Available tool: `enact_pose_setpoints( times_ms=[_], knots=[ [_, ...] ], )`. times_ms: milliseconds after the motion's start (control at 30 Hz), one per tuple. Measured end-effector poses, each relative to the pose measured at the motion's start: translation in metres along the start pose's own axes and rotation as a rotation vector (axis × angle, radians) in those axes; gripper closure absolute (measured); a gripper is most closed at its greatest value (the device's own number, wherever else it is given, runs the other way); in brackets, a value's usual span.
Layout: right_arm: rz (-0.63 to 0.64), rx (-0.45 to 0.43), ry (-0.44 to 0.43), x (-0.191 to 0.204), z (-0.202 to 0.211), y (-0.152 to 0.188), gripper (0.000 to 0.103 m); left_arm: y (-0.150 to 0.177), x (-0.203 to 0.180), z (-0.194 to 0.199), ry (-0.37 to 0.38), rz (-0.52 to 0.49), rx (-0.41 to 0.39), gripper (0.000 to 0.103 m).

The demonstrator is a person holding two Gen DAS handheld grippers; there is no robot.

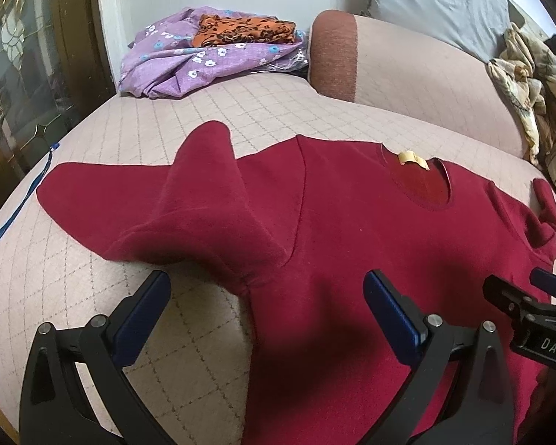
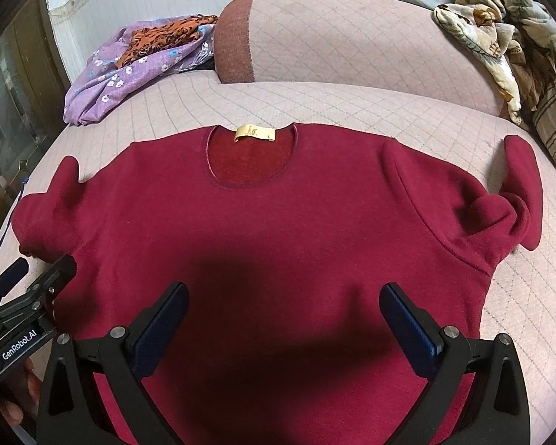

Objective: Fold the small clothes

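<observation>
A dark red sweater (image 2: 278,222) lies spread front-up on a pink quilted bed (image 2: 444,118), its round neckline pointing away from the cameras and a small yellow label (image 2: 255,133) showing inside the collar. The body lies mostly flat. The sleeve (image 2: 515,200) on the right side is bunched and doubled over near the shoulder; the other sleeve (image 1: 137,200) stretches out sideways with a raised ridge of cloth across it.

The left claw (image 1: 267,315) hangs low over the sweater's side edge by the armpit, its blue-padded fingers (image 1: 393,315) spread wide with nothing between them. The right claw (image 2: 283,326) sits above the lower middle of the body, likewise wide open and empty, casting a dark shadow on the cloth. Each claw appears at the edge of the other's view.

Beyond the sweater, a long pink bolster (image 2: 352,37) with a rust-coloured end lies across the bed. Beside that end sits a heap of purple flowered fabric (image 1: 189,63) with an orange-and-black patterned cloth (image 1: 241,31) on top. At the far right lies a crumpled cream printed blanket (image 2: 500,29), with a pale grey pillow (image 1: 433,0) behind the bolster.
</observation>
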State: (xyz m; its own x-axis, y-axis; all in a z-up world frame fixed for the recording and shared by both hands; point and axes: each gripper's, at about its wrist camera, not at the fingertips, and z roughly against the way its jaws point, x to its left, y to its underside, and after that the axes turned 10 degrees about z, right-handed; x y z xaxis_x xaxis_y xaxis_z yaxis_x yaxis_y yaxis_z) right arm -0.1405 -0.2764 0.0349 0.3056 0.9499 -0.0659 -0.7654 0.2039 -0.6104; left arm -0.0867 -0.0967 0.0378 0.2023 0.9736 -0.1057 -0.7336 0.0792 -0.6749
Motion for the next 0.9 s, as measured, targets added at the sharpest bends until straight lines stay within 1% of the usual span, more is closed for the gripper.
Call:
enact_pose_setpoints(
  times_ms=[900],
  knots=[
    [-0.005,0.022,-0.012,0.004,-0.014,-0.001,0.0,-0.002,0.003,-0.004,0.01,0.016,0.004,0.0]
  ],
)
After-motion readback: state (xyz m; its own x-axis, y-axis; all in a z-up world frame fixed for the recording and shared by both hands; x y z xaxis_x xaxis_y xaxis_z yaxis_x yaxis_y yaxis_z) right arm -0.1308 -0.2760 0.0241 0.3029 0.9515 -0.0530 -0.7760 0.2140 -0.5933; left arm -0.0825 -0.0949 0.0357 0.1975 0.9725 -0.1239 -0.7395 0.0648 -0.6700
